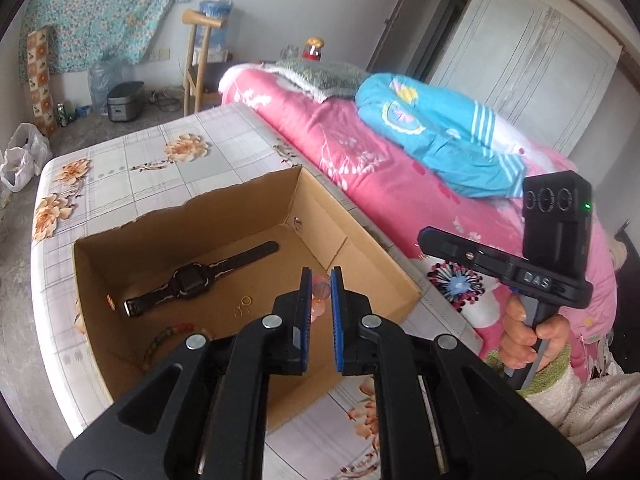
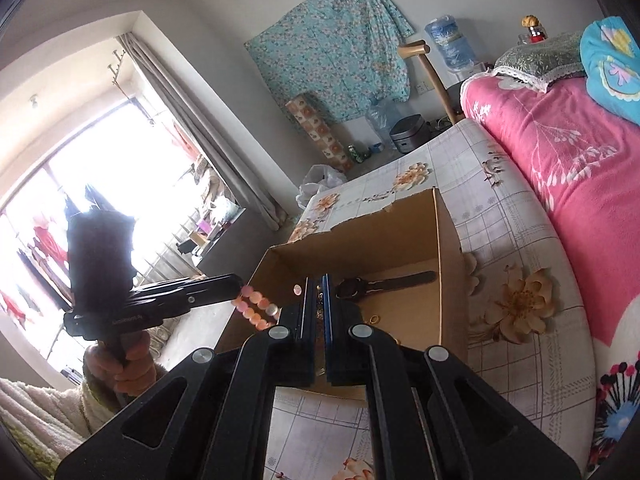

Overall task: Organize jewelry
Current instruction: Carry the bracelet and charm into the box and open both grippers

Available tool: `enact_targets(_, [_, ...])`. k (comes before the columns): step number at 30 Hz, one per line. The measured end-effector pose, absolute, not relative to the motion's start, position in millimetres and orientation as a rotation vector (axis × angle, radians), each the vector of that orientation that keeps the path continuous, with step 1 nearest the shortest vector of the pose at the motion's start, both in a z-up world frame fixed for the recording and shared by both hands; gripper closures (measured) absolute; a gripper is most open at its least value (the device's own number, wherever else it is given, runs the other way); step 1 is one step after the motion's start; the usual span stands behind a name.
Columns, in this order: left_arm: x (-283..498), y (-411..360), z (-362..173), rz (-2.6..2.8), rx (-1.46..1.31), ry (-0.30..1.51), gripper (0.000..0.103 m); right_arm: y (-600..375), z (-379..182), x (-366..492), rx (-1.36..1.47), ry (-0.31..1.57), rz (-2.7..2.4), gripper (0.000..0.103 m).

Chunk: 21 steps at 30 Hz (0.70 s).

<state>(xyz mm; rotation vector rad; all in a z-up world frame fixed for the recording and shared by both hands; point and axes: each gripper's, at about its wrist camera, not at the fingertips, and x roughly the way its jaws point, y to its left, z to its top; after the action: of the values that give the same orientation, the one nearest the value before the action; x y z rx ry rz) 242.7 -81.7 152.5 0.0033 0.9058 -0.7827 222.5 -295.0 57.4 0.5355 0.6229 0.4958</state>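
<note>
Bracelet: the loop of round pink translucent beads [image 2: 256,309] hangs from the tip of the left gripper [image 1: 320,276], over the box's near rim.
Left claw: pinching the beads between its blue pads; most of the loop dangles free.
Right claw: the right gripper [image 2: 316,280], at 3 o'clock of the left, has its fingers drawn almost together. Gold specks show in the slit; I cannot tell whether anything is pinched.
Handling: judged light, hard-beaded and slick, limp along its cord; likely to swing or slip. Hold across two neighbouring beads, not one.
Box: open brown cardboard box [image 1: 192,216] on the floral-tiled table [image 1: 120,152].
Contents: black strap wristwatch [image 1: 188,280] at 10 o'clock of the left tips, small gold ring [image 1: 246,301] at 8 o'clock, dark mixed-colour bead bracelet [image 1: 160,340] nearer the front wall.
</note>
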Motion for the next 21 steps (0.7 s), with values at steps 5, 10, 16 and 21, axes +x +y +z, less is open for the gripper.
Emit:
enact_targets(5, [289.1,-120.3,123.2,-0.794,0.064,1.027,0.095,-302.0,47.1,240.0,0.504,0.635,0.467,0.100])
enact_targets(10, [328.9,-155.4,71.7,-0.786,0.100,1.218,0.095,-309.8,37.7,257.6,0.507,0.640,0.457,0.100])
enact_targets(16, [356.2,-178.5,34.8,-0.780,0.101,1.357,0.095,-314.5,26.9,274.3,0.498,0.687,0.447,0.100])
enact_targets(21, [358.9,-181.6,23.6,-0.804,0.057,1.435,0.075,-305.1,25.4,277.1,0.422,0.751,0.457,0.100])
